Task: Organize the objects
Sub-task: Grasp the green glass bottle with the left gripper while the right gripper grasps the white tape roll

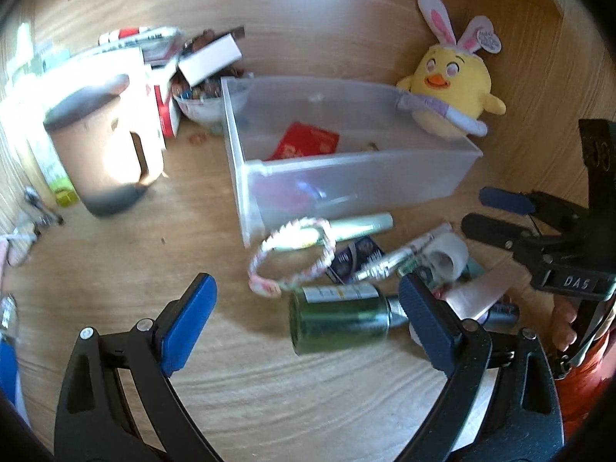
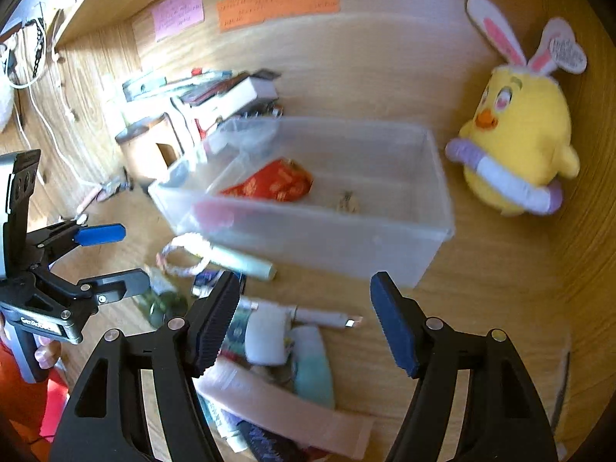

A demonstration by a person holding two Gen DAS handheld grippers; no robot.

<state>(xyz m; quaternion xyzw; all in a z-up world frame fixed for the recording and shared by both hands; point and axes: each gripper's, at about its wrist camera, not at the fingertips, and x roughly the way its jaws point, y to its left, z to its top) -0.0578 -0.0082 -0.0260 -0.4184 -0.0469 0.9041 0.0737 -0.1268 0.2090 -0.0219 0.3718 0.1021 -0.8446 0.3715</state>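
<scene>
Your left gripper point(image 1: 304, 331) is wide open, nothing between the pads; in the left wrist view the green bottle point(image 1: 338, 317) lies on its side on the tabletop point(image 1: 231, 385) just ahead of the fingers, its neck touching or passing behind the right-hand blue pad point(image 1: 427, 327), can't tell which. Your right gripper point(image 2: 304, 327) is partly open and holds nothing; it hangs over the clutter pile at lower centre of the right wrist view: white tape roll point(image 2: 265, 333), white cable with connector point(image 2: 327, 317), teal pouch point(image 2: 313, 369), pink strap point(image 2: 281, 396). The clear plastic bin point(image 2: 435, 192) sits mid-frame in both views, holding a red packet point(image 2: 273, 183) and a small brownish item point(image 2: 348, 202), too blurred to identify. The pink-white braided ring point(image 1: 292, 260) lies on the tabletop just in front of the bin's near corner, overlapping a pale green tube point(image 1: 358, 225) that runs along the bin's front wall. The yellow chick plush with bunny ears point(image 1: 450, 81) stands at upper right, touching the bin's far right corner in the left wrist view. A tan canister with a dark lid point(image 1: 104, 142) stands at left, with boxes and a bowl of small items behind it. Sticky notes are on the back panel at top. Motion blur throughout.
</scene>
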